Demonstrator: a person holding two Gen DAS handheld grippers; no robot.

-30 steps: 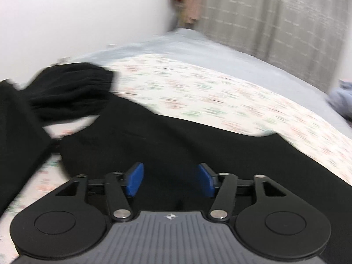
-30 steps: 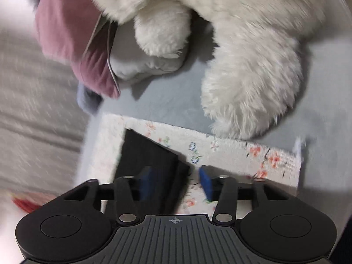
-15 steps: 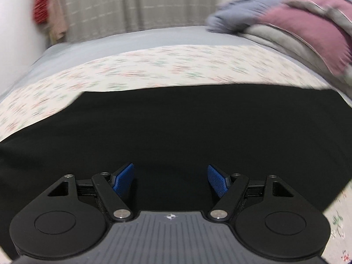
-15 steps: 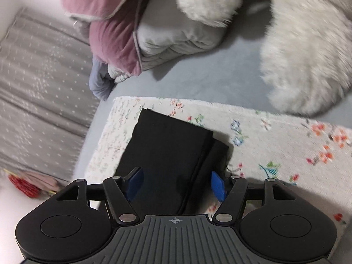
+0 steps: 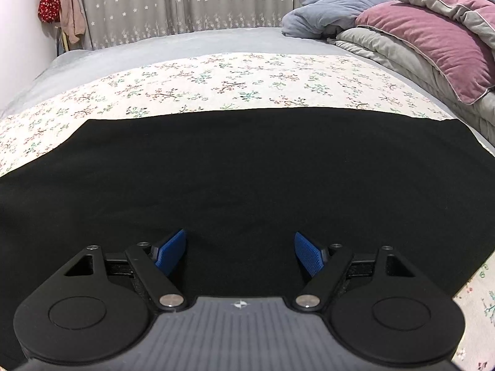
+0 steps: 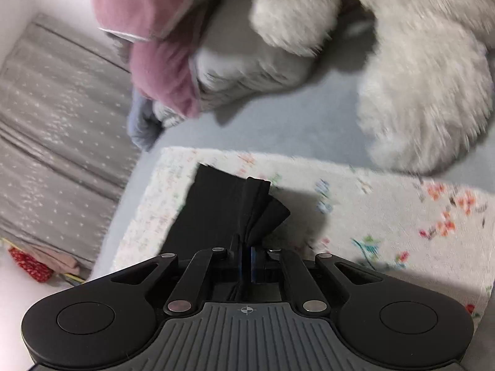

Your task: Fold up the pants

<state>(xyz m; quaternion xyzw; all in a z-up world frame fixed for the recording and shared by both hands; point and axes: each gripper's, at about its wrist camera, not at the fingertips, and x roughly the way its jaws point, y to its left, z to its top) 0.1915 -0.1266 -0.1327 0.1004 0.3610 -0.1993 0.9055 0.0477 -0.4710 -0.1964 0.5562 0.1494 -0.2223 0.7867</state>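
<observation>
Pants (image 5: pixel 247 170) lie spread flat across a flowered blanket (image 5: pixel 232 83) on the bed, with the left tongs (image 5: pixel 240 249) just above the black cloth, spread wide with nothing between the blue pads after having just been opening. At the far end of the pants (image 6: pixel 216 204), the right tongs (image 6: pixel 247 259) have just clenched on a bunched fold of the cloth, near a white plush toy (image 6: pixel 417 92) and a pink pillow (image 6: pixel 161 61).
</observation>
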